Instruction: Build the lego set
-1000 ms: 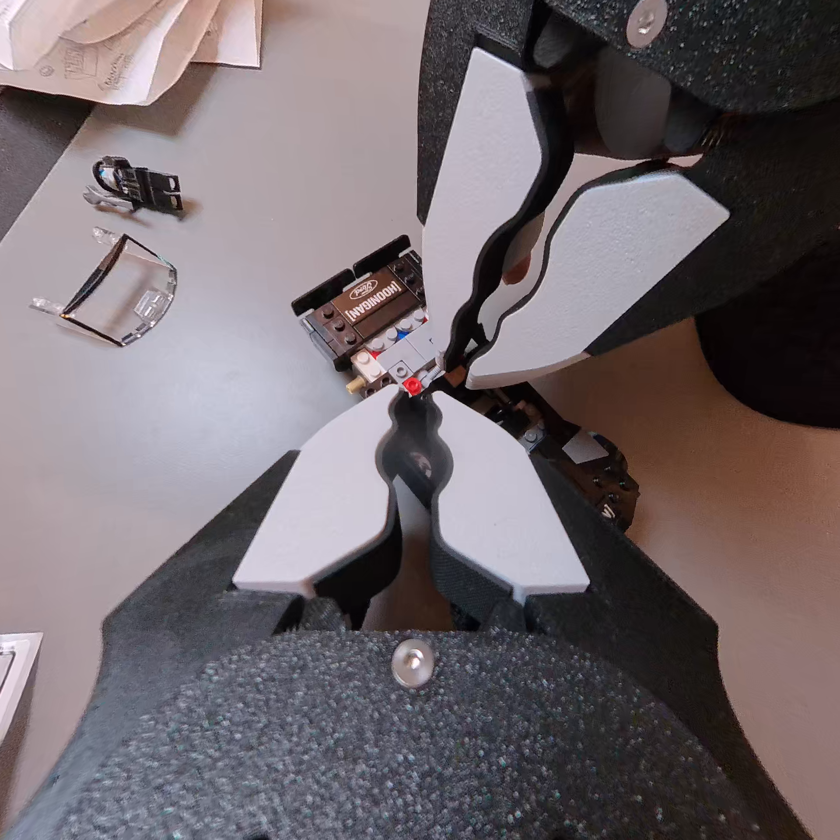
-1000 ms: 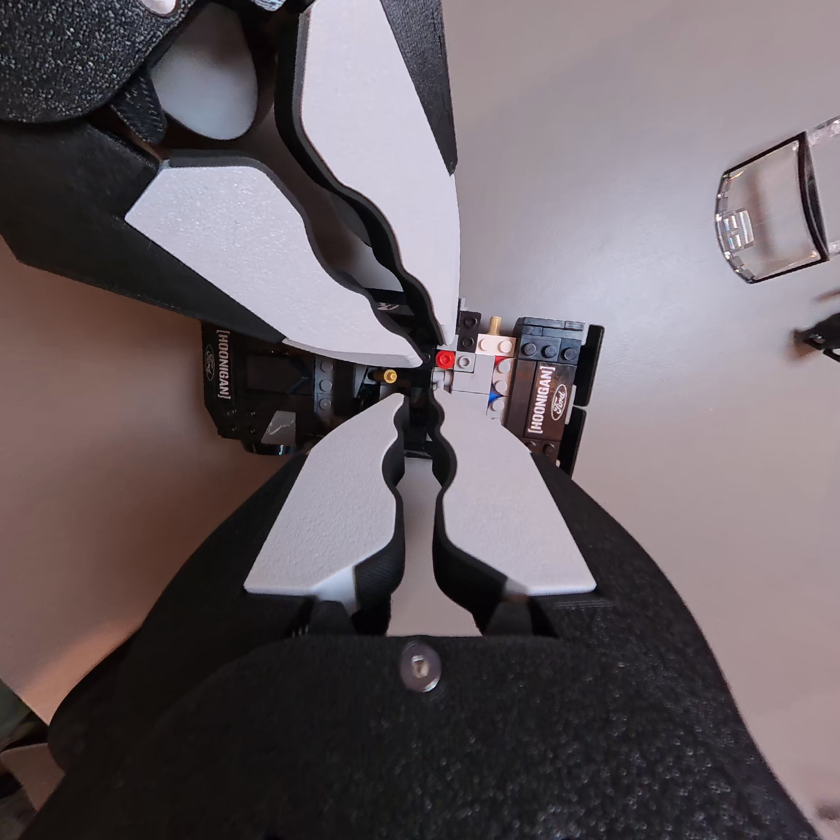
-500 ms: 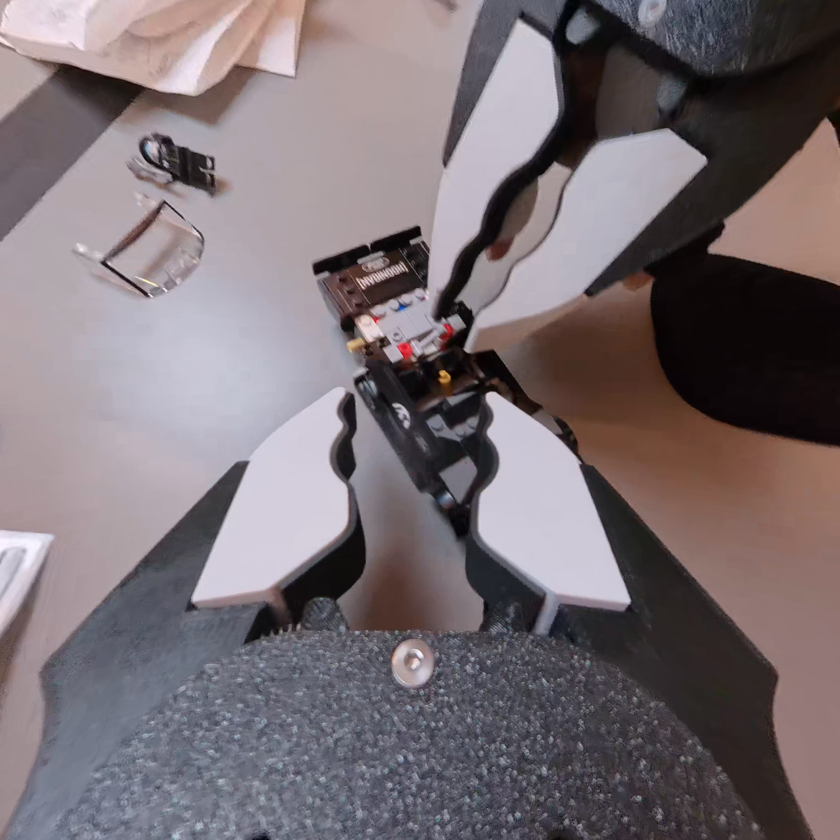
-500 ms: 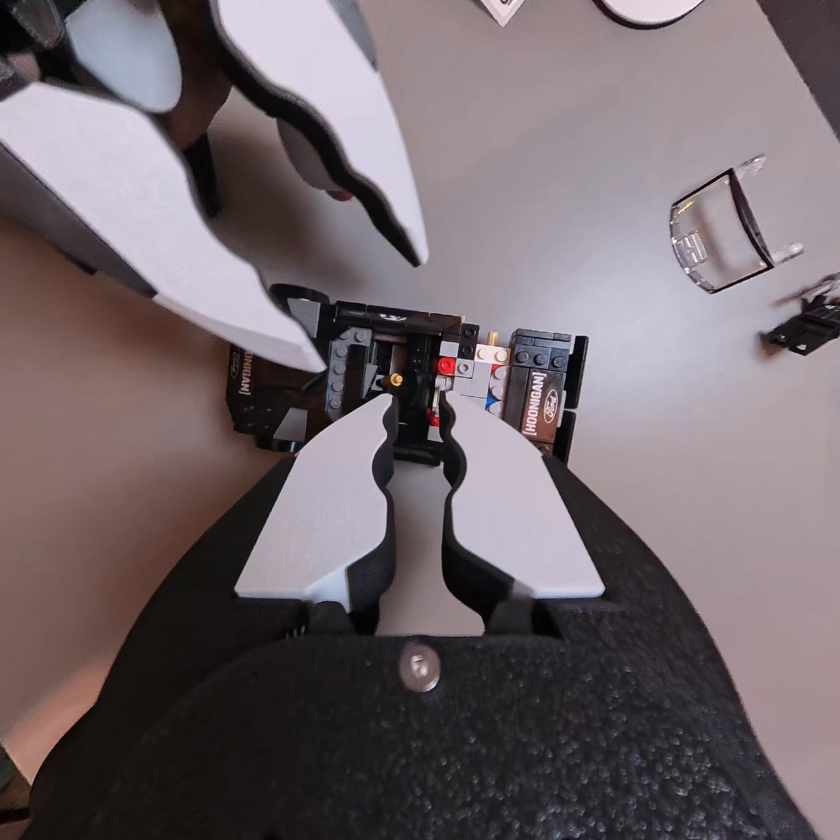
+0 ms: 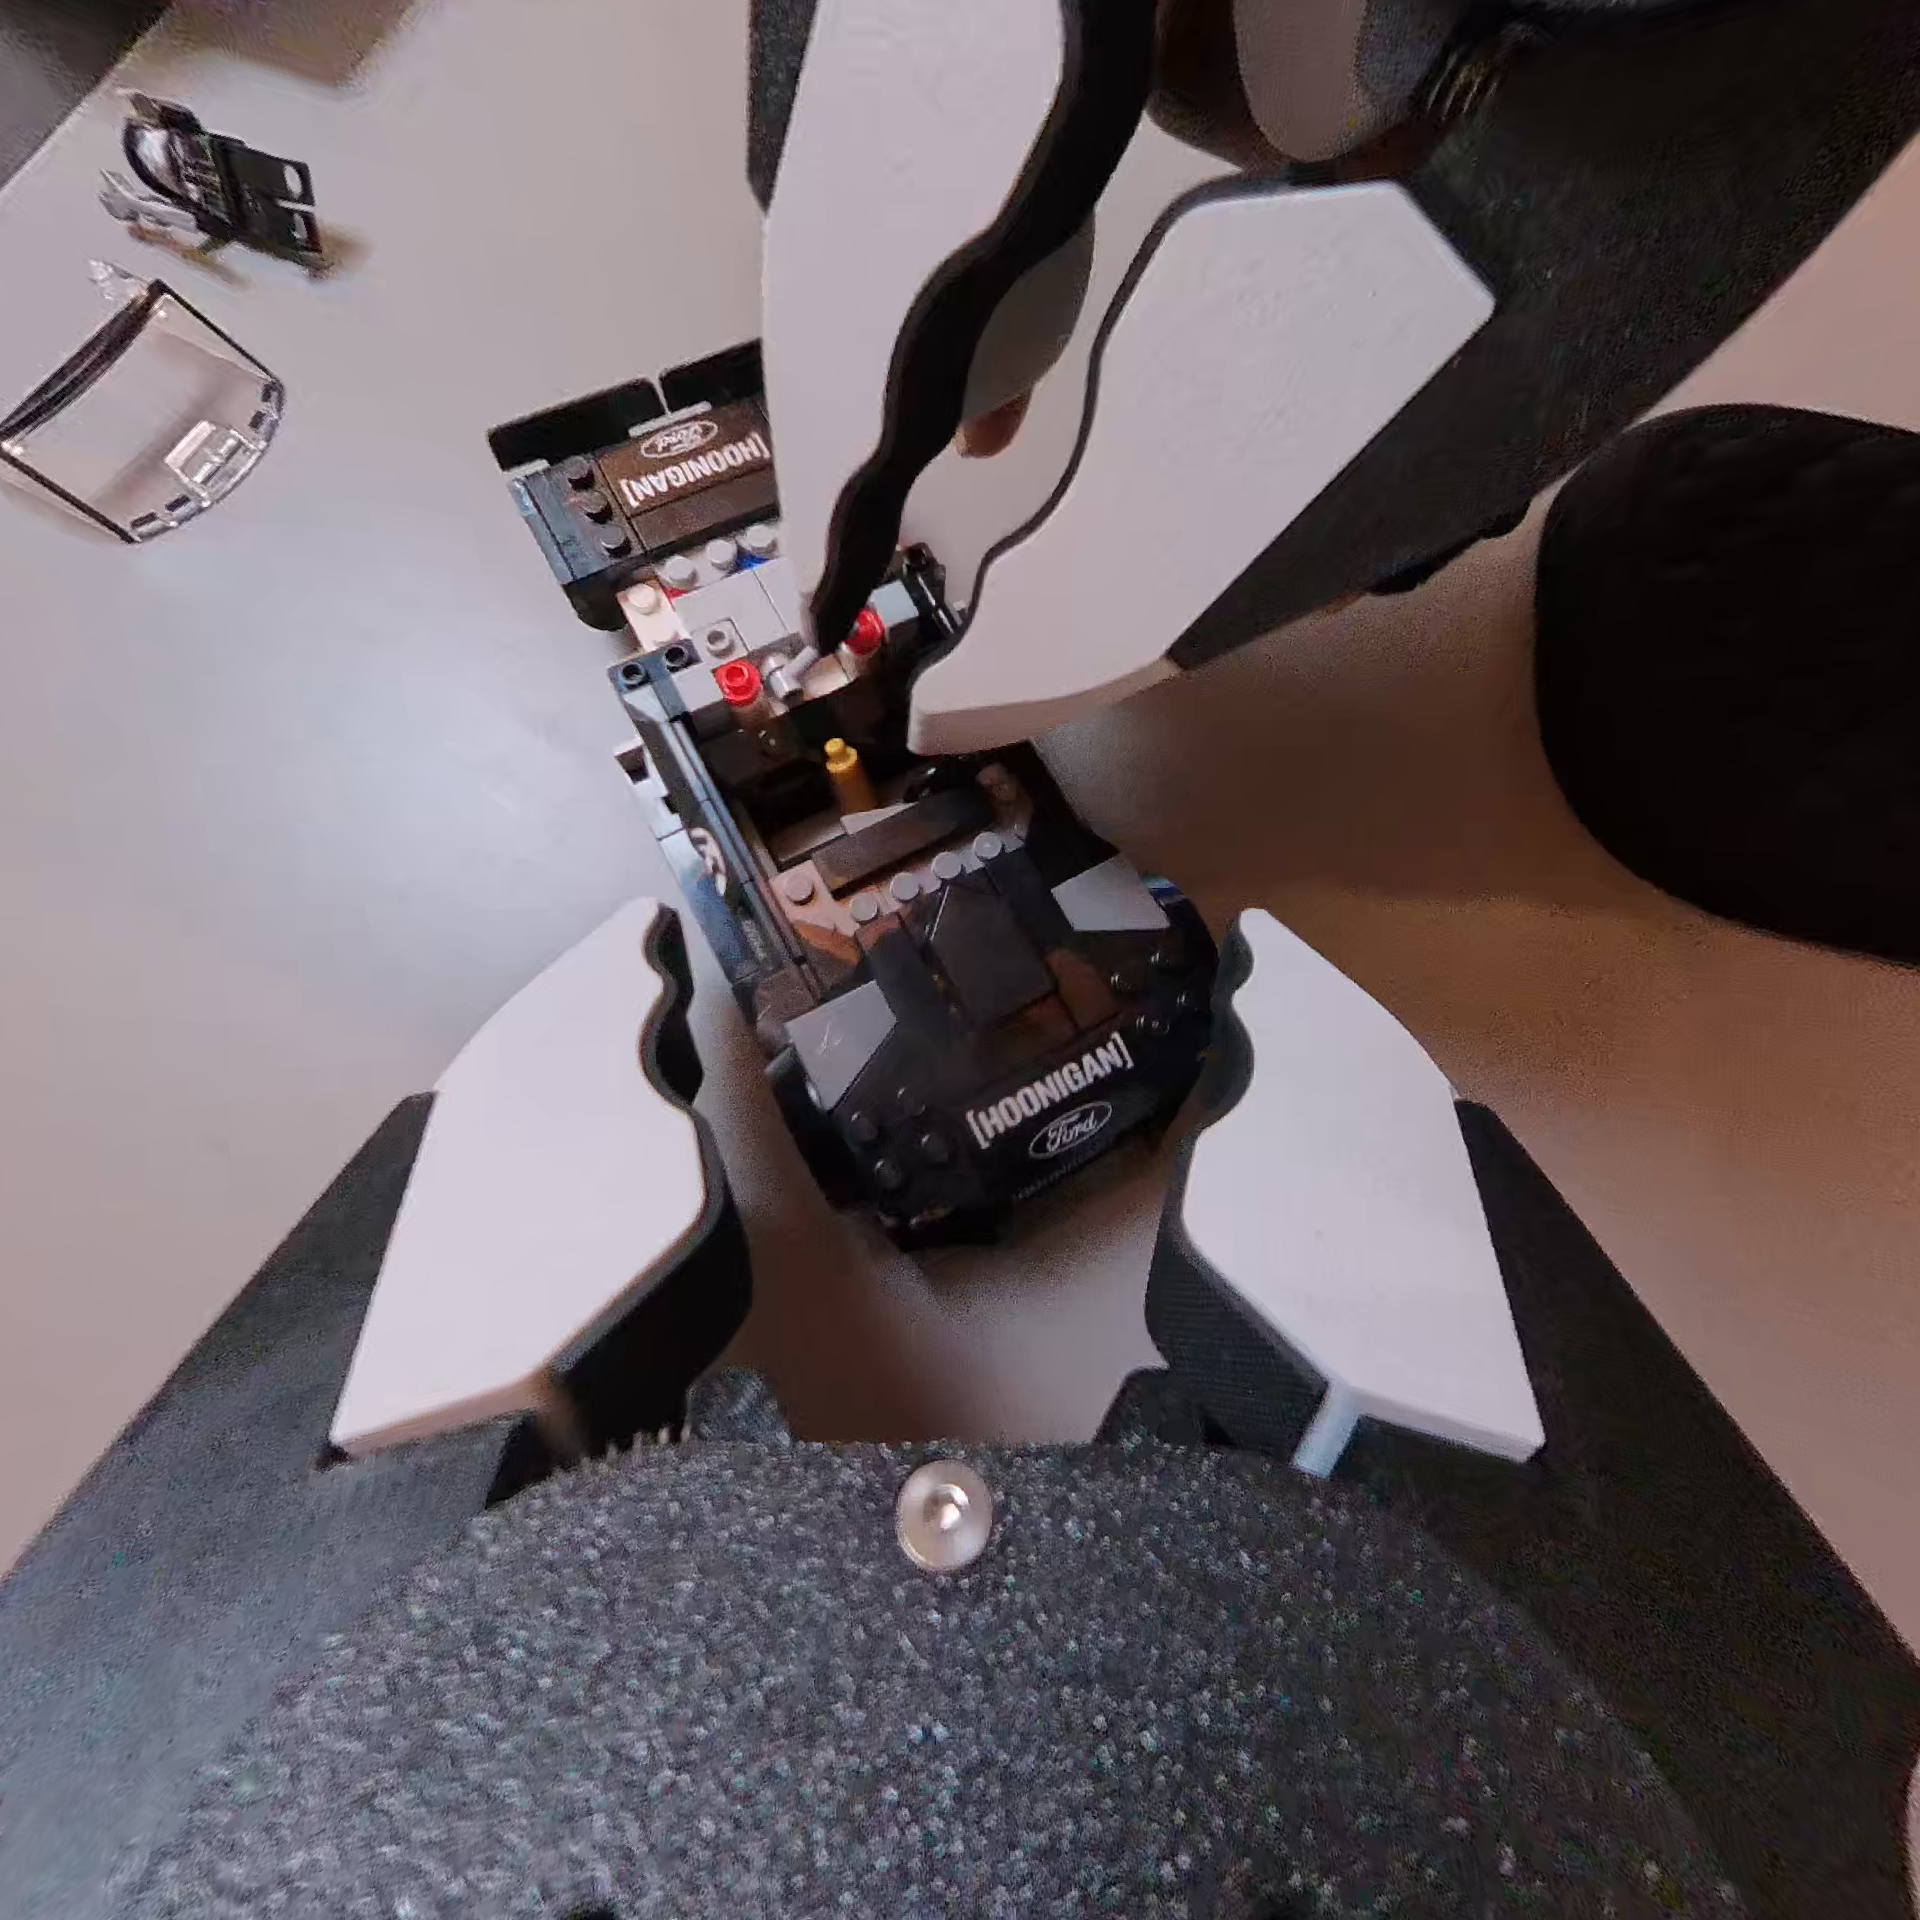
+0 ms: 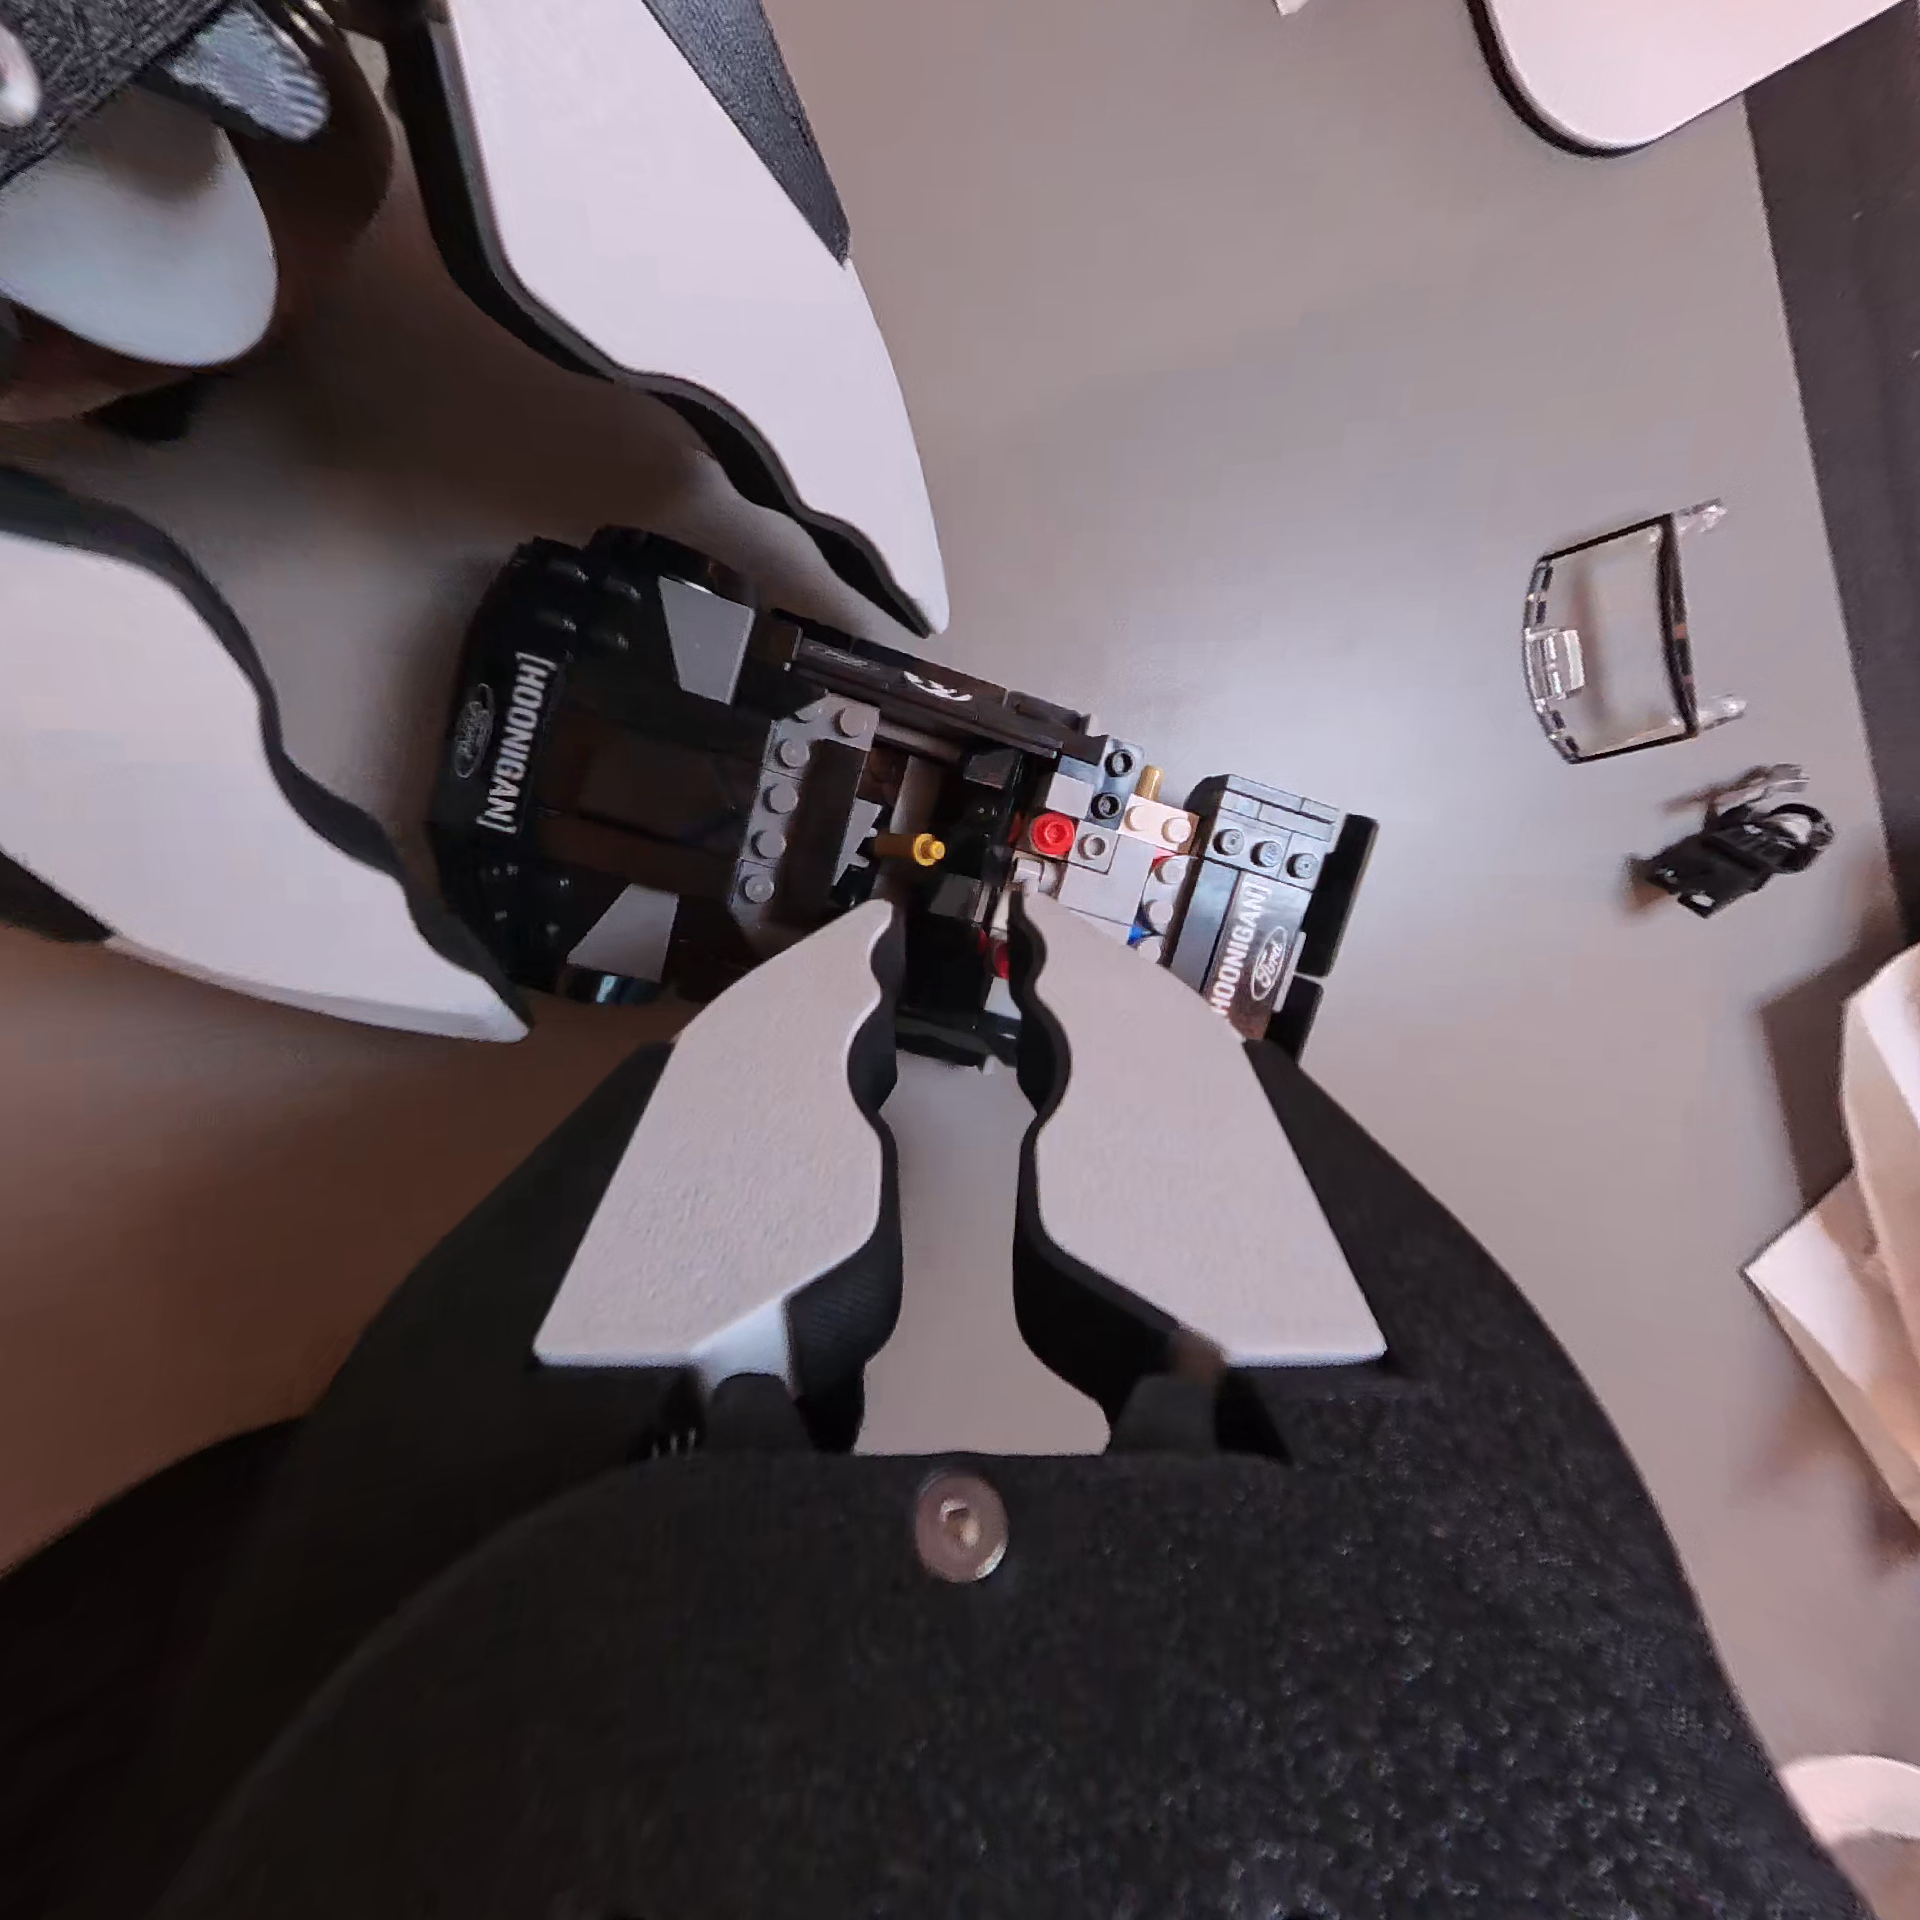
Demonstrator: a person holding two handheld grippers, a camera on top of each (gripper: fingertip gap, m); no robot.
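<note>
The left gripper (image 5: 951,935) has let go and spread wide since a second ago, when its jaws were pinched together at the middle of the car (image 5: 914,935); its fingers now straddle the car's blunt black end, one on each side and neither clearly touching it. The car lies flat on the grey table (image 5: 312,831), its roof open, with a gold peg (image 5: 850,781) standing in the cabin and red studs (image 5: 738,681) just behind it. Farther along, the right gripper (image 5: 868,675) has also loosened: its jaws, tightly closed a second ago, now stand at a narrow gap with their tips down at the rear edge of the cabin, over a small grey piece (image 5: 795,675); whether they touch it I cannot tell. That suggests the piece has been pressed home and both tools are changing grip, the left perhaps to steady the body. Well beyond, on the left, a clear windscreen (image 5: 135,416) and a small black assembly (image 5: 213,192) lie loose, probably still to be fitted.
</note>
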